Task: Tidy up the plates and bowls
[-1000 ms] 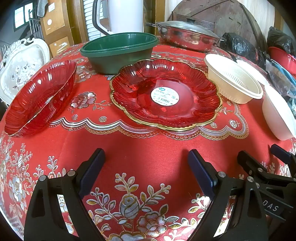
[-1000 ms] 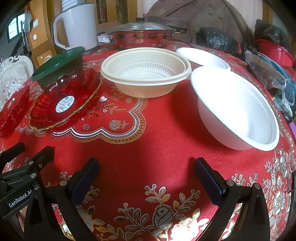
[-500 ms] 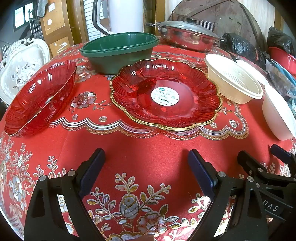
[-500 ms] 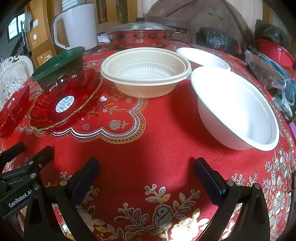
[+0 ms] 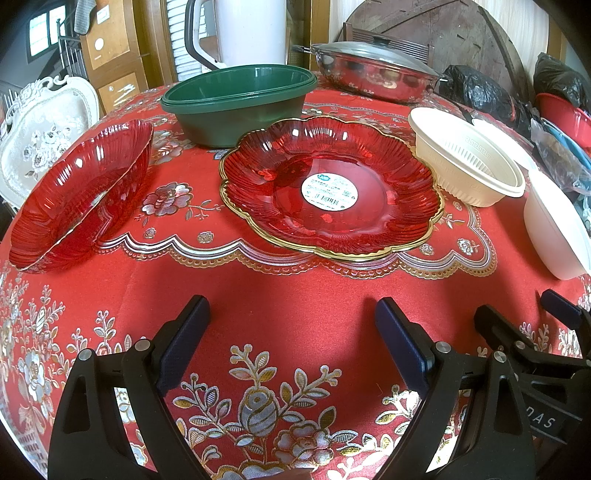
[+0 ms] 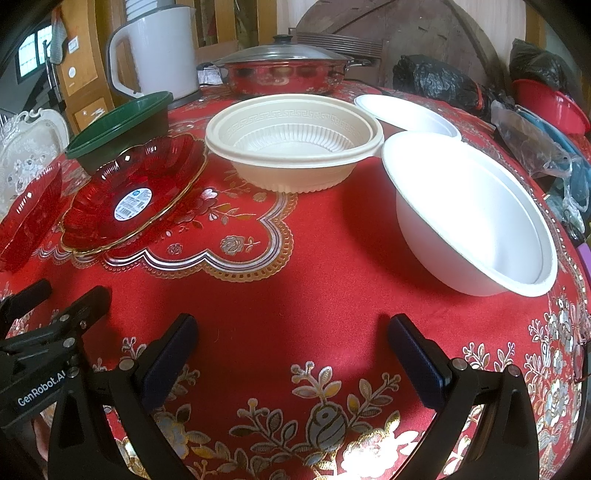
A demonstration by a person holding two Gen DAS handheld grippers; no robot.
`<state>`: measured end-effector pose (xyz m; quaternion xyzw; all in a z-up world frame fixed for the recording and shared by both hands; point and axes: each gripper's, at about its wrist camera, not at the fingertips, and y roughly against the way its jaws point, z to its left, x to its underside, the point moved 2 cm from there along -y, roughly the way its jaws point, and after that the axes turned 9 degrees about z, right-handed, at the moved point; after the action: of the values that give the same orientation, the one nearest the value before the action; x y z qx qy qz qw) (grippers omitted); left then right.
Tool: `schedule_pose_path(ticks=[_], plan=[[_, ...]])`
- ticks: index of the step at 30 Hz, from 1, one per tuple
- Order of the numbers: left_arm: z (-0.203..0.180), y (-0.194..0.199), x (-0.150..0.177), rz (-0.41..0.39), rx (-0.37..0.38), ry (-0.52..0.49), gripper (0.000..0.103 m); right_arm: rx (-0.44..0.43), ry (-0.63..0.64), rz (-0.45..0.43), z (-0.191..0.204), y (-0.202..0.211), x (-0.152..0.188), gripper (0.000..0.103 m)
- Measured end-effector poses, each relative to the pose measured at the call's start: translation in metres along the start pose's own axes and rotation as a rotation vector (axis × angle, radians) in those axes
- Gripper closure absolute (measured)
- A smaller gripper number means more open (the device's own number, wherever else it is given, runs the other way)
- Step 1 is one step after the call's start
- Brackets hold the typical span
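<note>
Both claws hang wide apart and empty over the red floral-clothed bench (image 5: 295, 295): left claw (image 5: 291, 325), right claw (image 6: 291, 339). Landmark: the scalloped red glass plate (image 5: 332, 188). Behind it sits the green plastic bowl (image 5: 240, 103); to its left the ribbed red glass dish (image 5: 81, 192); to its right the cream plastic bowl (image 6: 291, 147), then the white foam bowl (image 6: 469, 214).

the white jug (image 5: 243, 33) loses its top to the upper edge in the left wrist view. the cream bowl (image 5: 467, 162) hides most of the white plate (image 5: 506, 142) behind it. the label (image 6: 133, 203) print is unreadable.
</note>
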<state>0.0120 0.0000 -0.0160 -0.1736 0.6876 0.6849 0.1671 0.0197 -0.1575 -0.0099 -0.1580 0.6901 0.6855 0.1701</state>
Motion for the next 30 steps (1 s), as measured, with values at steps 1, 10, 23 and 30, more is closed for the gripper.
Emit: schedule_pose_path(ticks=[1,10,23,30], plan=[[0.000,0.000,0.000,0.000,0.000,0.000,0.011,0.000,0.000,0.003,0.001,0.000,0.002,0.000],[0.000,0.000,0.000,0.003,-0.003,0.003,0.008,-0.068,-0.015,-0.027,0.004,0.013,0.003,0.001],[0.004,-0.003,0.001,0.024,0.001,-0.006,0.000,-0.056,0.034,-0.098,0.016,0.043,0.001,0.001],[0.015,0.008,0.006,0.017,0.025,0.015,0.001,-0.043,0.063,-0.122,0.022,0.057,-0.003,0.001]])
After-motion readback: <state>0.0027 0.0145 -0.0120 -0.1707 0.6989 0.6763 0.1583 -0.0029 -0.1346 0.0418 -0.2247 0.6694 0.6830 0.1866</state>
